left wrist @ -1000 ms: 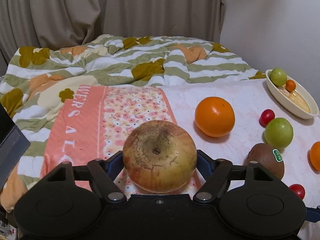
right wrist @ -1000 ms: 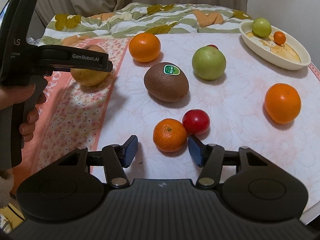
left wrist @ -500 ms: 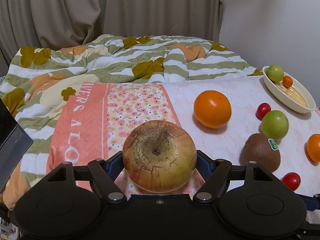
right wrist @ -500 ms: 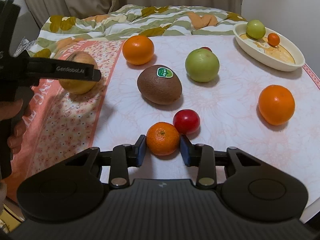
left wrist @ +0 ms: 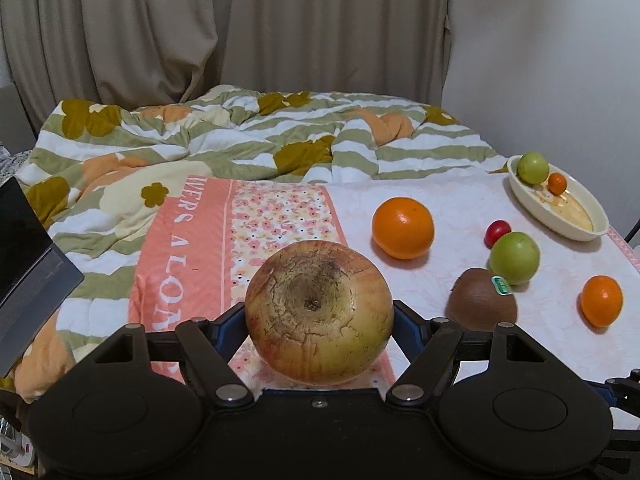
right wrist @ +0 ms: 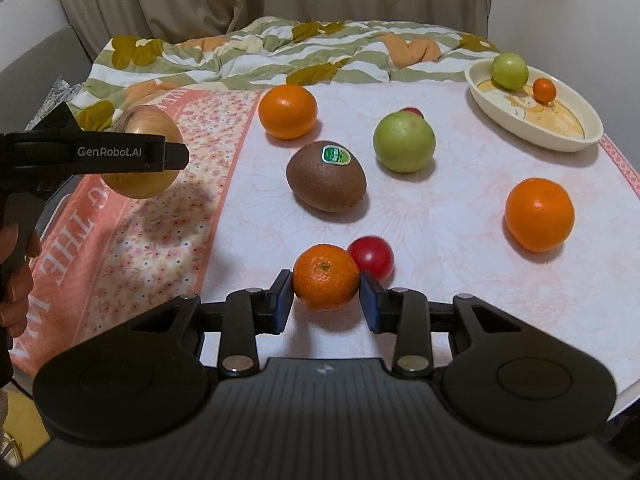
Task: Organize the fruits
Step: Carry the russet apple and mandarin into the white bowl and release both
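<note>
Now that the mandarin (right wrist: pixel 326 282) has just been clamped by the right gripper (right wrist: pixel 325 305), and the apple (left wrist: pixel 318 312) is held lifted in the left gripper (left wrist: pixel 319 322), both can be carried to the dish (right wrist: pixel 560 142).

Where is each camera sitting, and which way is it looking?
Left wrist: sits on the left gripper, looking forward and down over the apple it grips; only that gripper's fingers show.
Right wrist: sits on the right gripper, looking down at the mandarin it grips; the left gripper and a hand show at left.
Shared: both see the apple, the kiwi, and the oval dish.
</note>
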